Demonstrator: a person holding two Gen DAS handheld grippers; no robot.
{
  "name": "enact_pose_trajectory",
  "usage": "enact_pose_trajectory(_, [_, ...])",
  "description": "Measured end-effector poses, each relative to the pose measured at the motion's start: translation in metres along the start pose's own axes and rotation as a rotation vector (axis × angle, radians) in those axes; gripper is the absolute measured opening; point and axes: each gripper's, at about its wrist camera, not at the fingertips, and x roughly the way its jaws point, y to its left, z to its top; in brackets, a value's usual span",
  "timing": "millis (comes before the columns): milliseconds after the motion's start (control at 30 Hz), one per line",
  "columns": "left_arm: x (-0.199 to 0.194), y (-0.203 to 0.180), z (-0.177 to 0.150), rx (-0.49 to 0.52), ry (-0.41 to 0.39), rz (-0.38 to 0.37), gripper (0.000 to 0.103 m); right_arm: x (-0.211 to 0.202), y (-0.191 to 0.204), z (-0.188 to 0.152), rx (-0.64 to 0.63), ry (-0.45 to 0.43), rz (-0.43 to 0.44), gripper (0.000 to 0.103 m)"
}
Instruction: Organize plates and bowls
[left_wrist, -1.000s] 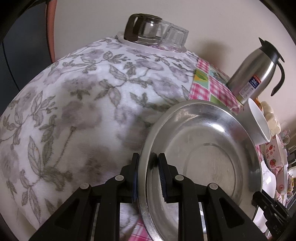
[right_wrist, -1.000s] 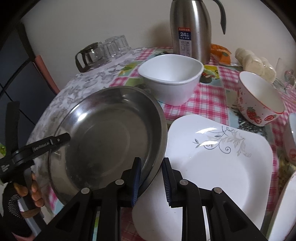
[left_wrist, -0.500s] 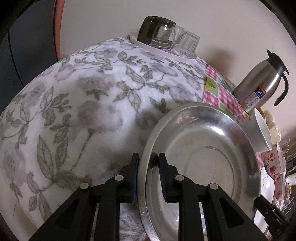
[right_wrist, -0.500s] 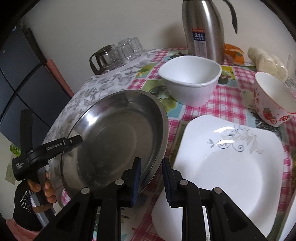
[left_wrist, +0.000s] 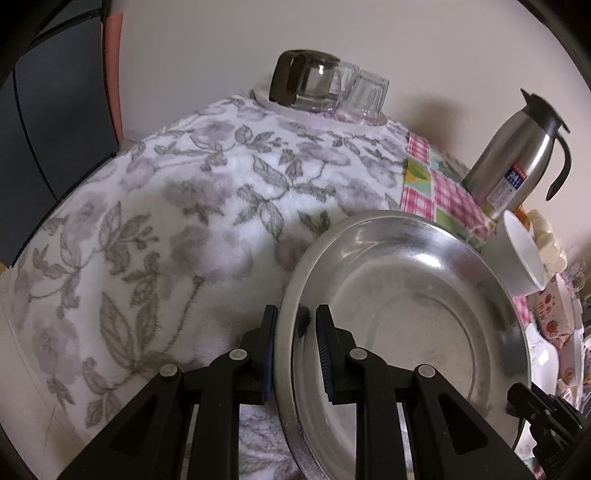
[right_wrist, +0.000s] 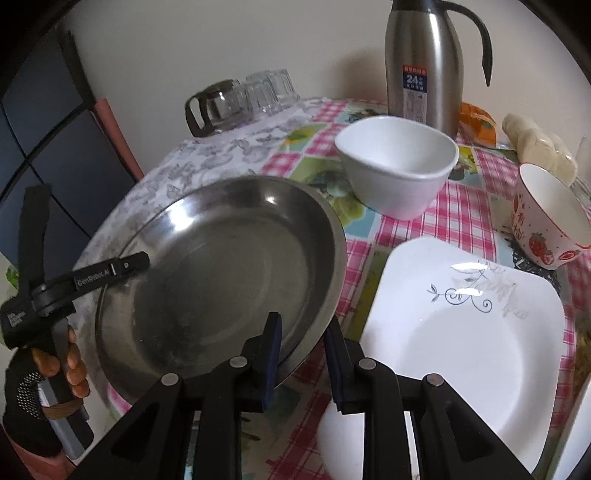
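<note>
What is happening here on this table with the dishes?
A person is sorting dishes with a handheld gripper in each hand. Both the left gripper and the right gripper have their fingers around opposite edges of the steel plate, which is tilted, apparently lifted above the tablecloth. Beside it lies a white square plate. Behind stand a white bowl, a strawberry bowl and a steel thermos; none of these is being handled.

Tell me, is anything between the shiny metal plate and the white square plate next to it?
Nothing visible. The metal plate, held at opposite rims by the left hand-held gripper and right hand-held gripper, sits right beside the white square plate, with only checkered tablecloth between.
</note>
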Motion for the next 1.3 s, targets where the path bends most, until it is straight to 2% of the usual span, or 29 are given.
enact_pose_trajectory(200, [-0.034,-0.009,0.006,0.015,-0.044,0.008,0.021,-0.021,0.003,0.002,-0.008,-0.038,0.008,0.025])
enact_pose_trajectory(333, [-0.065,-0.030,0.014,0.032,-0.089,-0.010,0.021,-0.049,-0.001,0.007,0.007,-0.099,0.014,0.025])
enact_pose_trajectory(567, [-0.121,-0.098,0.028,0.112,-0.169,-0.074,0.021,-0.113,-0.033,0.016,0.076,-0.228,-0.012,0.025])
enact_pose_trajectory(733, [-0.146,-0.152,0.024,0.168,-0.199,-0.128,0.021,-0.166,-0.068,0.010,0.134,-0.329,-0.056,0.025])
enact_pose_trajectory(900, [-0.157,-0.200,0.011,0.200,-0.195,-0.190,0.021,-0.211,-0.105,-0.003,0.195,-0.408,-0.113,0.025])
enact_pose_trajectory(1067, [-0.155,-0.238,-0.006,0.219,-0.167,-0.229,0.021,-0.235,-0.139,-0.023,0.268,-0.436,-0.136,0.025])
enact_pose_trajectory(1200, [-0.150,-0.252,-0.021,0.204,-0.148,-0.231,0.021,-0.243,-0.159,-0.033,0.299,-0.424,-0.164,0.025])
enact_pose_trajectory(1300, [-0.144,-0.250,-0.030,0.153,-0.126,-0.232,0.021,-0.243,-0.164,-0.039,0.301,-0.414,-0.170,0.025])
